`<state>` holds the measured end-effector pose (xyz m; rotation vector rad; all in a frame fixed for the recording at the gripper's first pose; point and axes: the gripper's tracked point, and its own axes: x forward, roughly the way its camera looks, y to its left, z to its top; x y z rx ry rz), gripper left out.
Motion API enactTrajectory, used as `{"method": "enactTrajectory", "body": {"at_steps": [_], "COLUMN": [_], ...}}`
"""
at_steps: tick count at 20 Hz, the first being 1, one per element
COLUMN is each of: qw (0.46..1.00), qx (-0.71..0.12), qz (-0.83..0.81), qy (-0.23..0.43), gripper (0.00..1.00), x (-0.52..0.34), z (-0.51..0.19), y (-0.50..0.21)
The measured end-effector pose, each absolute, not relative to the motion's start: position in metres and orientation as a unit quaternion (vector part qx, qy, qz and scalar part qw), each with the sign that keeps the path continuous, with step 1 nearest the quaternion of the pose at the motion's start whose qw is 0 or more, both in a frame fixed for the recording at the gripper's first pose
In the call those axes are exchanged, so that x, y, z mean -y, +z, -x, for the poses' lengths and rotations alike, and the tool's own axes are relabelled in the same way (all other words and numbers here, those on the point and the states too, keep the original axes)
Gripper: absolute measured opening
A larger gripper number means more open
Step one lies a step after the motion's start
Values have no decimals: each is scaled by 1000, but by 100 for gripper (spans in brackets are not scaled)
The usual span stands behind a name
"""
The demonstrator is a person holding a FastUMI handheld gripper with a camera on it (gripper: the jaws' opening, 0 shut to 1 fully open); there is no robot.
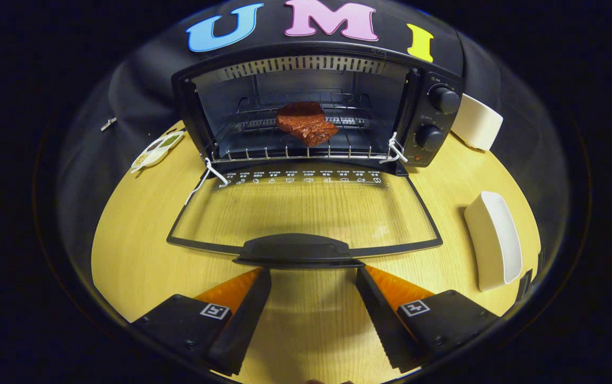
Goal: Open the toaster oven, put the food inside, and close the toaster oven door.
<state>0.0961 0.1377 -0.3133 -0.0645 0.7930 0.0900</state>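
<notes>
A black toaster oven (316,106) stands at the back of the wooden table with its glass door (306,213) folded down flat toward me. A reddish-brown piece of food (306,124) lies on the wire rack inside the oven. The door's black handle (298,249) sits just ahead of my fingertips, spanning the gap between them. My gripper (314,274) is open, its fingers spread apart under the handle's near edge, with nothing held between them.
A white rectangular dish (495,240) lies on the table to the right of the door. Another white dish (476,122) stands beside the oven's knobs (439,117). A small plate with seasonings (156,149) sits left of the oven.
</notes>
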Motion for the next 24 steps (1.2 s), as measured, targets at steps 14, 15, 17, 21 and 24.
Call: {"method": "enactTrajectory", "body": {"at_steps": [14, 15, 17, 21, 24], "qw": [962, 965, 967, 976, 983], "qx": [-255, -246, -239, -197, -157], "qz": [13, 8, 1, -18, -22], "qy": [91, 92, 92, 90, 96], "gripper": [100, 100, 99, 99, 99], "x": [-144, -145, -144, -144, -139], "z": [-108, -114, -123, -132, -132], "y": [-202, -193, -178, -122, -75]}}
